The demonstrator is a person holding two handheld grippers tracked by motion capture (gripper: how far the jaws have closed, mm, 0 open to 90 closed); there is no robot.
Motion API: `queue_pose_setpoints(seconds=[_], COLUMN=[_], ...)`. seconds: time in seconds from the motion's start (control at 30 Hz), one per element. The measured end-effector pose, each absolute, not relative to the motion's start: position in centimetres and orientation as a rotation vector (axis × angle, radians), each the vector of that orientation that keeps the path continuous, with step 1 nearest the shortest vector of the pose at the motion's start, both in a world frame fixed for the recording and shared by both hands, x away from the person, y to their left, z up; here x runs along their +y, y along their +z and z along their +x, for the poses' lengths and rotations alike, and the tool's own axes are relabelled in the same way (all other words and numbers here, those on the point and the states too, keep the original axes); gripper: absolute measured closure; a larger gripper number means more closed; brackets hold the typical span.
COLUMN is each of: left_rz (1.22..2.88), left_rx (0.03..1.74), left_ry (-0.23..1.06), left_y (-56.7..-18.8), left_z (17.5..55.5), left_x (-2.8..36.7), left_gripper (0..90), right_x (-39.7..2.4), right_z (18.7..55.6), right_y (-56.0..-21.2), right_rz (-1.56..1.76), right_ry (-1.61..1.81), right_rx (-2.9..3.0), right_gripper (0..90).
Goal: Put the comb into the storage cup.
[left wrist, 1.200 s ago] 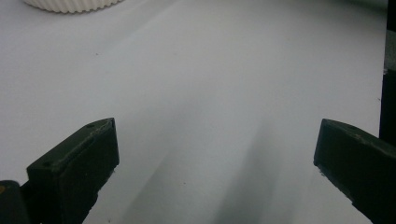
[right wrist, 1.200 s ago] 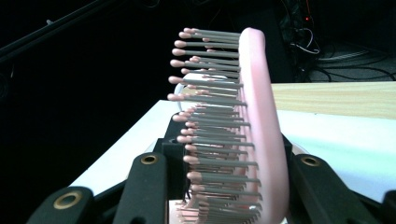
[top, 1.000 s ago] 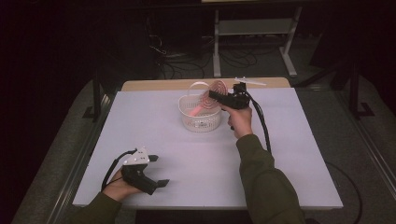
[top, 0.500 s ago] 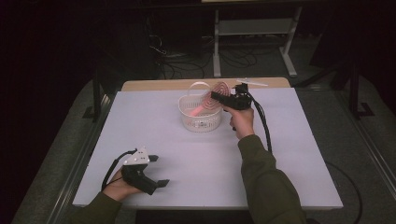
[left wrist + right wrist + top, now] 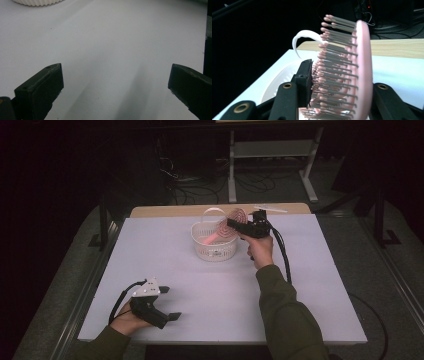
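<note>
High view: right gripper [image 5: 231,224] is clamped on a pink hairbrush [image 5: 227,229], holding it over the white basket [image 5: 214,245] at the table's [image 5: 300,270] far side. Left gripper [image 5: 167,302] sits near the front edge.

Left gripper view: jaws spread wide, nothing between.

Right gripper view: hairbrush [image 5: 352,75] bristles pressed against one jaw.

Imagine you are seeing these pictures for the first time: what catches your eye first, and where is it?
The pink hairbrush stands out, clamped by the right gripper above the white basket at the far middle of the white table; its bristles press one jaw and its back the other. Next, the left gripper lies open and empty near the table's near left corner.
</note>
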State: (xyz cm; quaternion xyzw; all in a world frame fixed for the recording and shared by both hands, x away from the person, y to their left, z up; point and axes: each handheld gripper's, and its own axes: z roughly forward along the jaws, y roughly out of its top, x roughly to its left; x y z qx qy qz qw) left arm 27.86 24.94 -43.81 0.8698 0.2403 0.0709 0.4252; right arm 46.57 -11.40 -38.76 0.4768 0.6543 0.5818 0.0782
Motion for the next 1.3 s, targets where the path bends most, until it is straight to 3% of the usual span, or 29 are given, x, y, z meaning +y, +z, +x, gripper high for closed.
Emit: queue_pose_setpoints(seconds=[0.37, 1.3], left_rz=[2.175, 2.153], left_rx=[0.598, 0.632], left_ry=[0.176, 0.191], left_y=[-43.8, -43.7], left_z=[27.9, 28.3], left_x=[24.8, 25.5], left_gripper=[0.0, 0.0], right_x=[-11.7, -13.4], right_z=[46.3, 44.3], right_y=[-38.4, -36.6], right_rz=[1.405, 1.252], right_ry=[1.662, 1.515], right_rx=[1.967, 2.122], right_gripper=[48.6, 14.0])
